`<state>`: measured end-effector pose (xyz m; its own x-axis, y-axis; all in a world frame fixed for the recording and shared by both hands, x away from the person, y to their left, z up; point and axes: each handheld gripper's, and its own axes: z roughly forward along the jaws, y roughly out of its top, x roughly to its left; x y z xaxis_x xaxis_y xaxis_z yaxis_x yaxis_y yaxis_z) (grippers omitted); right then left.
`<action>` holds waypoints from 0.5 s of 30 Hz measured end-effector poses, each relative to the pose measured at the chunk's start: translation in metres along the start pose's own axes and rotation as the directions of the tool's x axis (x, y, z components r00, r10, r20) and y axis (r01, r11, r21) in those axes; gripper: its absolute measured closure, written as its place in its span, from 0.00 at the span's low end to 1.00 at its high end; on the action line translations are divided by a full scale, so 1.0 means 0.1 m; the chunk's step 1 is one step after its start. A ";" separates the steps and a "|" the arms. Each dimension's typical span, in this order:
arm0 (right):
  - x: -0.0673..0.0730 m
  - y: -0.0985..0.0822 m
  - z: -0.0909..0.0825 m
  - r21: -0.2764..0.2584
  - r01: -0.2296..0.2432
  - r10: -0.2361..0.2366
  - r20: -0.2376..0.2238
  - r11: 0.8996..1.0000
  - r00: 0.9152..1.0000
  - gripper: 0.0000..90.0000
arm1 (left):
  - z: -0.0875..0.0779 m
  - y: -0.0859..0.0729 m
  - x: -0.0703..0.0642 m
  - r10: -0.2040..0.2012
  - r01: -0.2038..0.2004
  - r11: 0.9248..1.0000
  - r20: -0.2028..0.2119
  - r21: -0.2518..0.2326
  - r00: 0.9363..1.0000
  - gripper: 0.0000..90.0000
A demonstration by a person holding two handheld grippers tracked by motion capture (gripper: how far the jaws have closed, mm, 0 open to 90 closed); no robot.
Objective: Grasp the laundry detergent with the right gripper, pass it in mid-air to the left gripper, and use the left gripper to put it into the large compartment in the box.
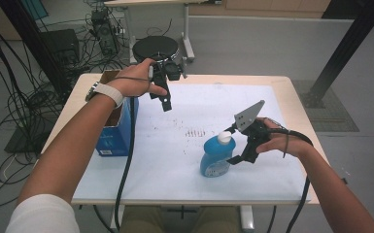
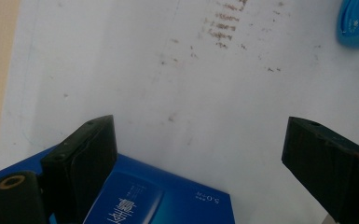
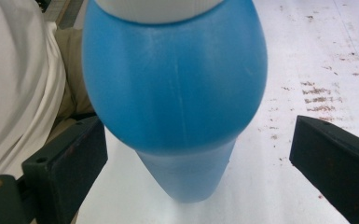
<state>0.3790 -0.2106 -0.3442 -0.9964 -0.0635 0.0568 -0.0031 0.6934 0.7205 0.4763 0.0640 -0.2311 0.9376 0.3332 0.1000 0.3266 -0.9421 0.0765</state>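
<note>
White table; right tool straddles blue bottle.

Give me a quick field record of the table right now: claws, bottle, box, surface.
right claw: open, jaws on either side of the bottle, not closed on it
left claw: open, held above the far left of the table, over the box's end, holding nothing
bottle: blue with a white cap, standing upright near the front right
box: blue carton at the table's left edge, top flap open
sheet: white cover with brown smudges near the middle
next move (guess): right claw closes on the bottle
</note>
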 end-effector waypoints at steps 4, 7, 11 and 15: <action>0.00 0.00 0.00 -0.002 -0.001 0.001 0.000 1.000 1.000 0.04 | 0.00 0.00 0.00 0.000 0.000 1.000 -0.001 -0.001 1.000 0.12; 0.00 0.00 0.00 -0.002 -0.002 0.002 0.001 1.000 1.000 0.04 | 0.00 0.00 0.00 0.000 0.000 1.000 0.000 -0.002 1.000 0.12; 0.00 0.00 0.00 -0.002 -0.003 0.003 0.002 1.000 1.000 0.04 | 0.00 0.00 0.00 -0.004 0.004 1.000 0.002 -0.004 1.000 0.12; 0.00 0.00 0.01 -0.003 -0.004 0.004 0.001 1.000 1.000 0.04 | 0.00 -0.01 0.00 -0.005 0.005 1.000 0.001 -0.003 1.000 0.12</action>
<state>0.3792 -0.2101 -0.3447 -0.9964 -0.0604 0.0587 0.0007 0.6913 0.7226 0.4764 0.0648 -0.2313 0.9360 0.3378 0.0986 0.3308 -0.9403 0.0803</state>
